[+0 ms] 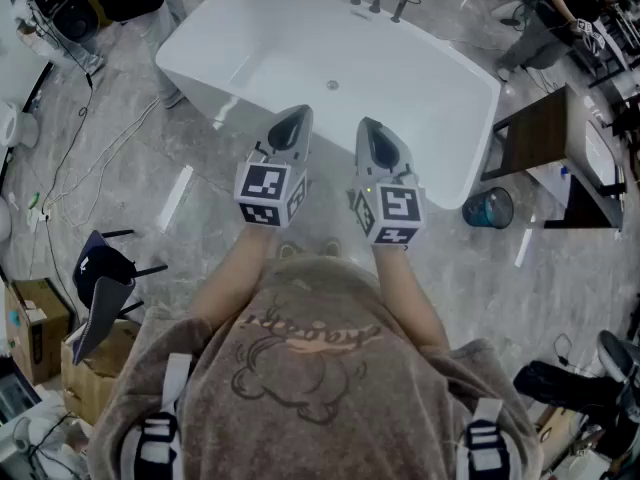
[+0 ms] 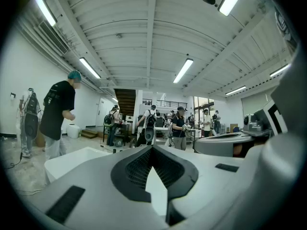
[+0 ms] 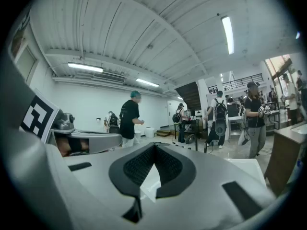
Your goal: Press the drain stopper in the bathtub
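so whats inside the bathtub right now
The bathtub shows only the small round drain stopper on its floor. The left gripper and right gripper, held over the near rim, cover part of the inside there.

Two bare forearms stretched forward from the chest, nearly parallel: left forearm (image 1: 238, 260) toward 11 o'clock, right forearm (image 1: 402, 280) toward 1 o'clock. Holding the left grey plastic tongs (image 1: 297, 118) and the right grey plastic tongs (image 1: 369, 126) level with each other, close but apart, noses aimed at 12 o'clock. Capped at the near ends by the left black-and-white marker cube (image 1: 270, 193) and the right black-and-white marker cube (image 1: 388, 213). In the left gripper view, jaws closed, dark ribbed pads (image 2: 139, 166) meeting at the tip, nothing between. Likewise in the right gripper view: dark pads (image 3: 136, 166) touching at the tip, empty.
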